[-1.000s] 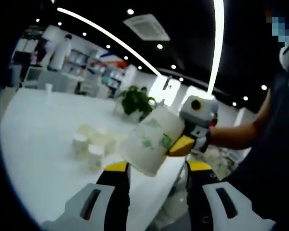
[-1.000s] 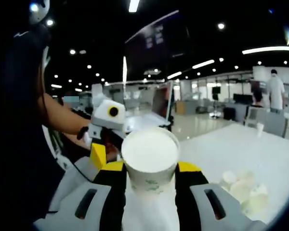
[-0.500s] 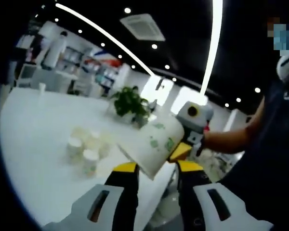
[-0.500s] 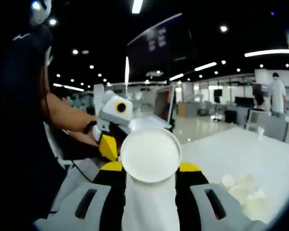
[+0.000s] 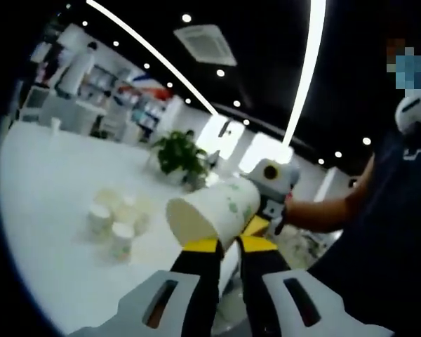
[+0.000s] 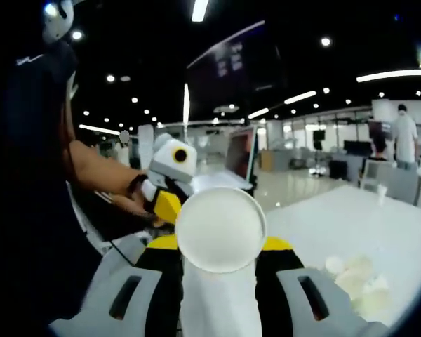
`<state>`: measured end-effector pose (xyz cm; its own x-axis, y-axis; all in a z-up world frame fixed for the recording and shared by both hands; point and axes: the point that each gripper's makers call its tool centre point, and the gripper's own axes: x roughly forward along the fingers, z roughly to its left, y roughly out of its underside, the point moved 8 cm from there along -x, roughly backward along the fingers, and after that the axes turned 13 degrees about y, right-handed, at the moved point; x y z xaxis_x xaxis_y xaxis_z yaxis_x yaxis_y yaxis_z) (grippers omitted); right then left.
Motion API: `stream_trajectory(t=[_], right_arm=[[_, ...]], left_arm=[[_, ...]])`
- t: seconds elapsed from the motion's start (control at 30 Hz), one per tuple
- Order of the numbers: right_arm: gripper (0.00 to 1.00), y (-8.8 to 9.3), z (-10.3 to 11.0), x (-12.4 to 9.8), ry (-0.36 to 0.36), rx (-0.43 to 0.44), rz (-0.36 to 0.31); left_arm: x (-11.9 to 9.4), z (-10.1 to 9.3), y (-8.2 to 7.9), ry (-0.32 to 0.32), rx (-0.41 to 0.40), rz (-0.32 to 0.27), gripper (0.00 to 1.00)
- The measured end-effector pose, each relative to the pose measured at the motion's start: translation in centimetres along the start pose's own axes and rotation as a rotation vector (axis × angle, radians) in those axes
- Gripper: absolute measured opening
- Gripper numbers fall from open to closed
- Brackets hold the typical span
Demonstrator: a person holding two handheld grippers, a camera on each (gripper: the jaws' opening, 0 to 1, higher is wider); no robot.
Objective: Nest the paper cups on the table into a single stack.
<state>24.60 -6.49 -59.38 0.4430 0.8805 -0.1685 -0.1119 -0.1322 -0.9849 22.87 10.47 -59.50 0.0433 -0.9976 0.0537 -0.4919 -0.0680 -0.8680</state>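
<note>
I'm holding a cup [image 6: 221, 232] clamped between my right gripper [image 6: 219, 247] jaws, its base facing the camera. My left gripper [image 5: 222, 246] is pinched nearly closed, just under that cup [image 5: 212, 213]. Loose cups [image 5: 112, 223] are sitting on the table [image 5: 42, 210] at 9 o'clock.

left gripper [image 5: 221, 246]: black jaws, yellow tips, grey body | person [image 5: 379, 232]: dark top

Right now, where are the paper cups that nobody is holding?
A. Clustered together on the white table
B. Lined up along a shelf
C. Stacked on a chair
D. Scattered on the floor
A: the loose cups stand in a small cluster on the white table, while the right hand-held gripper holds one paper cup in the air.
</note>
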Motion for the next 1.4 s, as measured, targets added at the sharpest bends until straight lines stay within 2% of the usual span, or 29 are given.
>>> stream_trajectory(t=[0.27, 0.5, 0.57, 0.97, 1.1, 1.13, 1.23, 1.33, 1.4], right_arm=[[0.44, -0.2, -0.6, -0.2, 0.011, 0.059, -0.007], [0.45, -0.7, -0.7, -0.4, 0.008, 0.084, -0.032], [0.42, -0.6, -0.5, -0.4, 0.004, 0.067, -0.028], [0.42, -0.1, -0.4, -0.5, 0.001, 0.089, -0.031], [0.43, 0.1, -0.4, -0.7, 0.017, 0.086, -0.019], [0.42, 0.3, -0.5, -0.7, 0.033, 0.075, -0.006], [0.43, 0.6, -0.7, -0.9, 0.061, 0.078, 0.003], [0.54, 1.0, -1.2, -1.2, 0.113, 0.081, 0.012], [0.62, 0.9, -1.5, -1.6, 0.143, 0.067, -0.018]], left_arm=[[0.3, -0.4, -0.2, 0.041, 0.010, 0.042, 0.00], [0.0, -0.3, 0.2, 0.039, 0.016, 0.125, 0.00], [0.0, -0.4, 0.1, 0.040, 0.020, 0.127, 0.00], [0.1, -0.8, -0.6, 0.040, 0.038, 0.110, 0.00], [0.4, -0.7, -0.8, 0.027, 0.067, 0.160, 0.00], [0.4, -0.4, -0.8, 0.008, 0.063, 0.203, 0.00], [0.7, 0.1, -1.1, -0.030, 0.068, 0.282, 0.00], [1.0, 0.2, -1.7, -0.048, 0.090, 0.318, 0.00], [1.2, 0.1, -2.3, -0.047, 0.108, 0.339, 0.00]])
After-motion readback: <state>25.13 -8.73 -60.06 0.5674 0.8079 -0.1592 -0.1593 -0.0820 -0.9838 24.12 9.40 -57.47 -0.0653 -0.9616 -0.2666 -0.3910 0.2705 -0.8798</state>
